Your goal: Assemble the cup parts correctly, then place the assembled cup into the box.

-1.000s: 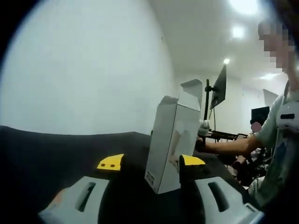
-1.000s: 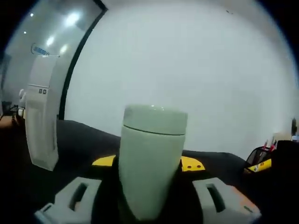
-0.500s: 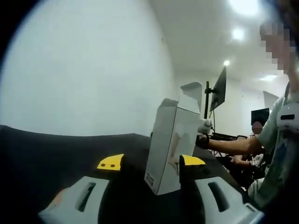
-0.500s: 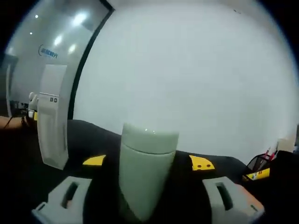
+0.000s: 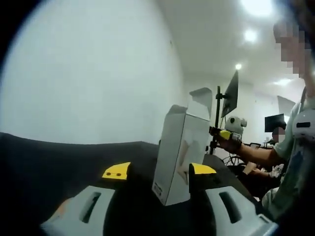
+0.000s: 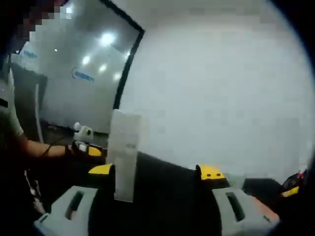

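In the left gripper view, the left tool (image 5: 159, 170) sits low over the dark surface (image 5: 59, 157) with its jaws spread wide and nothing clamped between them. Just past its yellow tips stands the white box (image 5: 179, 152), upright, top flap raised, close against the right-hand jaw; whether they touch cannot be told. In the right gripper view, the right tool (image 6: 156, 172) is likewise spread and empty, and it faces the same box from farther off, with the left tool and the hand (image 6: 59, 147) holding it behind the box. Beyond that lies a glass partition (image 6: 74, 83).

The box's walls hide its inside, so whether the cup is already in it cannot be told. The step looks like the boxing stage. The next move probably calls for steadying the box and checking its open top.
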